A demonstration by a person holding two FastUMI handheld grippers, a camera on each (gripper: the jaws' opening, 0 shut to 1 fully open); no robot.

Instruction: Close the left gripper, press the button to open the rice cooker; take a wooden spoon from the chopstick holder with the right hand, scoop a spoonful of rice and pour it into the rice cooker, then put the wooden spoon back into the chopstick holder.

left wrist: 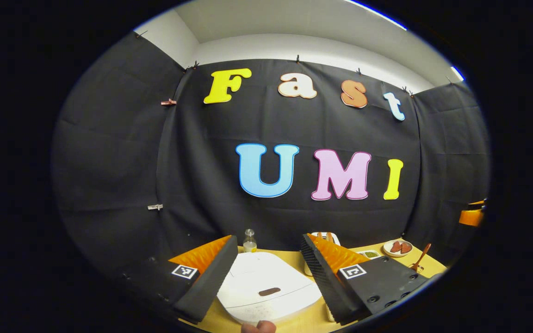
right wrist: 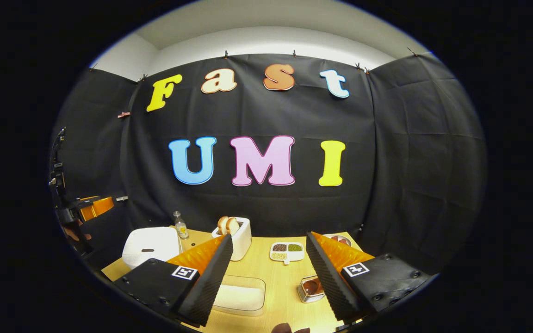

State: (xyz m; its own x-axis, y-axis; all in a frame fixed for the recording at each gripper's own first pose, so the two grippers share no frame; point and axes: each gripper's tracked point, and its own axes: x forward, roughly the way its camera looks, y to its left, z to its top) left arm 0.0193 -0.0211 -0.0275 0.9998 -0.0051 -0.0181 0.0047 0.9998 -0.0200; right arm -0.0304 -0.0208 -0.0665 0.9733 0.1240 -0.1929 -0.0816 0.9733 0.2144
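A staged kitchen booth: black cloth walls (right wrist: 410, 162) pinned around a wooden surface (right wrist: 275, 282) bearing a rice cooker (right wrist: 148, 245), toaster (right wrist: 238, 236) and dishes of food (right wrist: 286, 251).

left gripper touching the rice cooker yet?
Apart. In the left gripper view, the left gripper is open, its fingers hovering above the closed rice cooker lid with yellow table visible around it.

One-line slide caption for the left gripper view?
Open left tongs poised above the closed white rice cooker on the wooden table.
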